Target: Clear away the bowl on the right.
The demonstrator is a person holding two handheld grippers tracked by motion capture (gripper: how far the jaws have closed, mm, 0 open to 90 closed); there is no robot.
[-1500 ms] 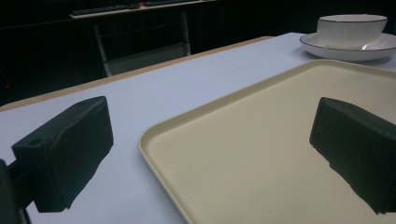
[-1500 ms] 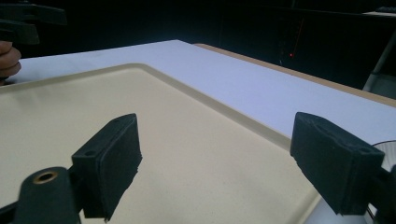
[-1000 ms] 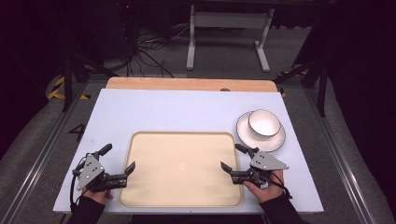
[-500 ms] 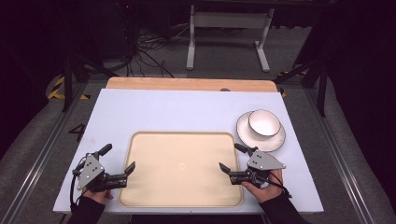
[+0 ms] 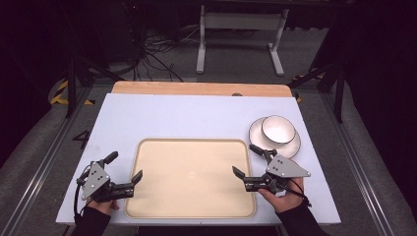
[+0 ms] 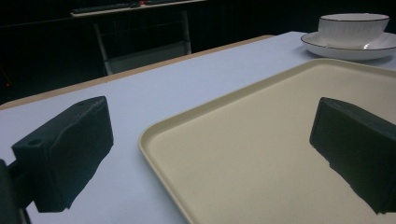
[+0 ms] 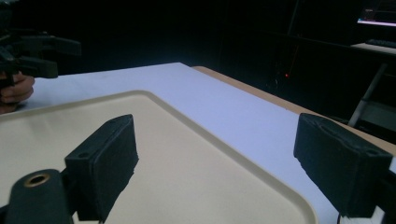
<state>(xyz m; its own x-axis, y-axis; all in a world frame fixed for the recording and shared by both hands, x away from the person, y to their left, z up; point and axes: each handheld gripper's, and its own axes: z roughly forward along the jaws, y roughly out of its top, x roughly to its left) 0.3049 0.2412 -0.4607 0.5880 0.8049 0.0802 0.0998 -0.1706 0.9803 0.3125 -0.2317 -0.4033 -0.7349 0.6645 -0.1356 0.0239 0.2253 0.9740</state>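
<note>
A beige tray point(image 5: 189, 142) lies flat at the front middle of the pale table. A white bowl point(image 5: 278, 129) with a dark rim sits on a white saucer point(image 5: 291, 145) off the tray's far right corner. My left gripper point(image 5: 125, 166) is open at the tray's left edge, one jaw over the tray and one over the table. My right gripper point(image 5: 245, 159) is open at the tray's right edge, just in front of the saucer. In the left gripper view the tray's corner point(image 6: 154, 135) lies between the wide-apart jaws, with the bowl point(image 6: 352, 25) far off. In the right gripper view the tray's rim point(image 7: 219, 144) runs between the jaws.
A wooden strip point(image 5: 196, 88) borders the table's far edge. Behind it on the dark floor stand a white metal frame point(image 5: 241, 22) and loose cables point(image 5: 152, 56). The white tabletop point(image 5: 187, 118) stretches beyond the tray. The person's hand point(image 7: 14, 91) with the left gripper appears far off.
</note>
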